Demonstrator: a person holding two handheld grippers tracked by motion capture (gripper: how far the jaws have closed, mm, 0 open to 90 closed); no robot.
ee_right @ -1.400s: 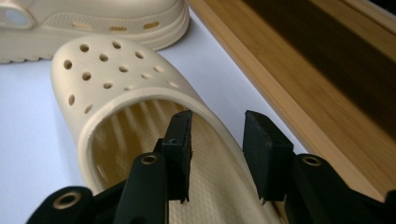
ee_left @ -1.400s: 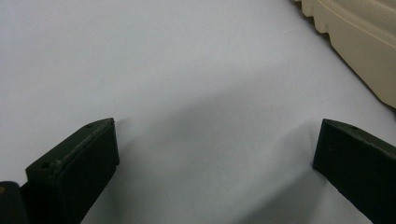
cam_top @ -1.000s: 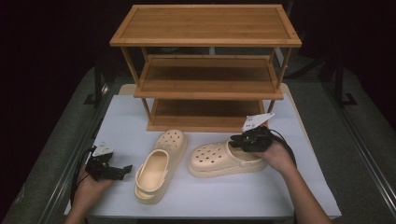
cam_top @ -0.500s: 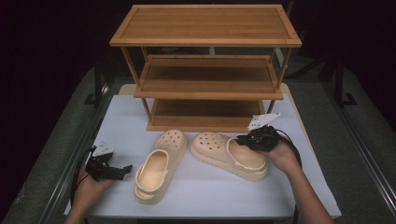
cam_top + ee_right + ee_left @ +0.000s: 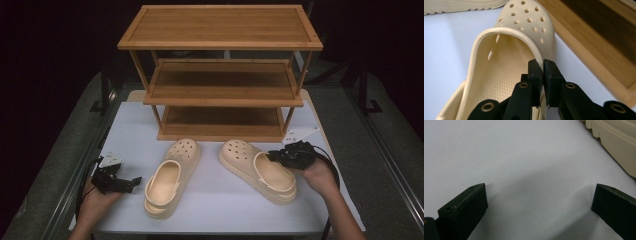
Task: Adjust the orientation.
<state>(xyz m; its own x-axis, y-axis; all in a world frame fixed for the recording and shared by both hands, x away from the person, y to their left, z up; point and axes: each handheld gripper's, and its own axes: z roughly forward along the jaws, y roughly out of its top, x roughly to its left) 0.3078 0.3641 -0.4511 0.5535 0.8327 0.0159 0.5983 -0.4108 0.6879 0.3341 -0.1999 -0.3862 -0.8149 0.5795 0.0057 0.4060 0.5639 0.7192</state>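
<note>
Two cream clogs lie on the white table (image 5: 220,205) in front of a wooden shoe rack (image 5: 222,90). My right gripper (image 5: 272,156) is shut on the side rim of the right clog (image 5: 250,162). In the right gripper view the jaws (image 5: 542,63) pinch that clog's (image 5: 506,67) rim, having closed tighter within the last second. The clog's toe points toward the rack (image 5: 599,40). My left gripper (image 5: 135,181) rests on the table left of the left clog (image 5: 172,175). It stands open (image 5: 540,187) over bare table, the clog's sole edge (image 5: 616,142) beyond it.
The rack has three shelves and stands at the back of the table, its bottom shelf (image 5: 220,122) just behind the clogs' toes. The table's edges drop to a dark floor at left and right. Cables trail from both grippers.
The right clog has swung round in my right gripper: its toe, which pointed left, now points toward the rack, and clog and hand have shifted right. The left hand has stayed still.
</note>
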